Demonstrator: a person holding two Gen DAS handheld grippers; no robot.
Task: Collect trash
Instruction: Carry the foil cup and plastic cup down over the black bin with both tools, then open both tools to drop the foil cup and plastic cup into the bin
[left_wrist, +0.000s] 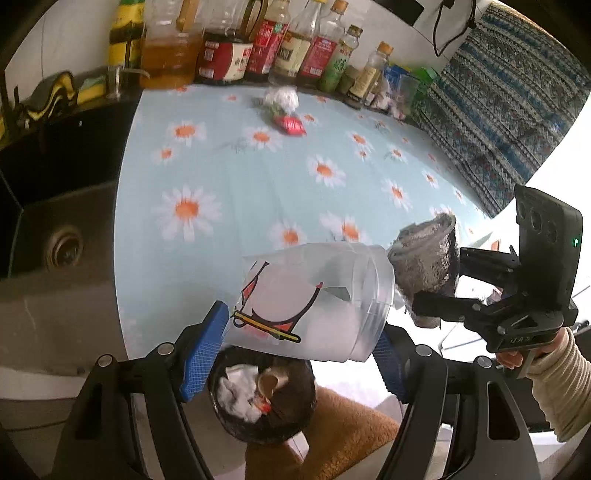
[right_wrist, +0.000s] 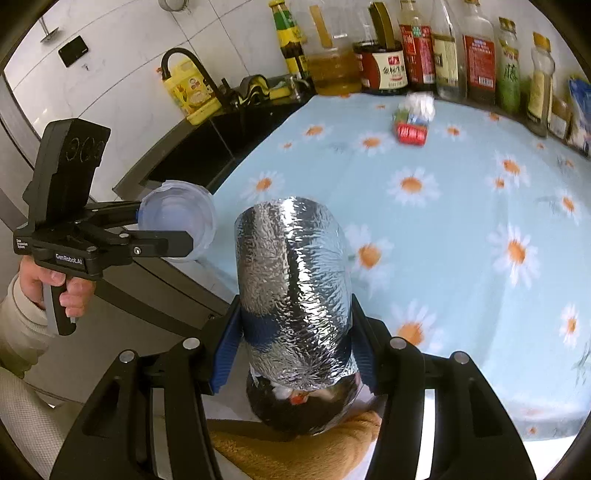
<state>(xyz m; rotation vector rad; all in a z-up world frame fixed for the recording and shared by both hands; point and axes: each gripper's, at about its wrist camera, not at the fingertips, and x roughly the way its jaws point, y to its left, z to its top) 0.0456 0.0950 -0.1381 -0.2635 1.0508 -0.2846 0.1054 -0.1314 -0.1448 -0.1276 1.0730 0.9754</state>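
My left claw (left_wrist: 299, 350) gripped a light, crushable plastic cup (left_wrist: 310, 302) across its body, just above the bin (left_wrist: 262, 402). My right claw (right_wrist: 291, 350) pinched a flimsy foil cup (right_wrist: 291, 280) beside it; both needed gentle squeezing.

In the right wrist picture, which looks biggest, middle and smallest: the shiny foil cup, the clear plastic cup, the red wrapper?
1. Shiny foil cup, though it is nearest the camera.
2. Clear plastic cup.
3. Red wrapper, far back on the flowery table.

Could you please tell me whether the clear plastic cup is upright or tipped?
Tipped: the clear plastic cup lies sideways in the left tongs, above the dark trash bin.
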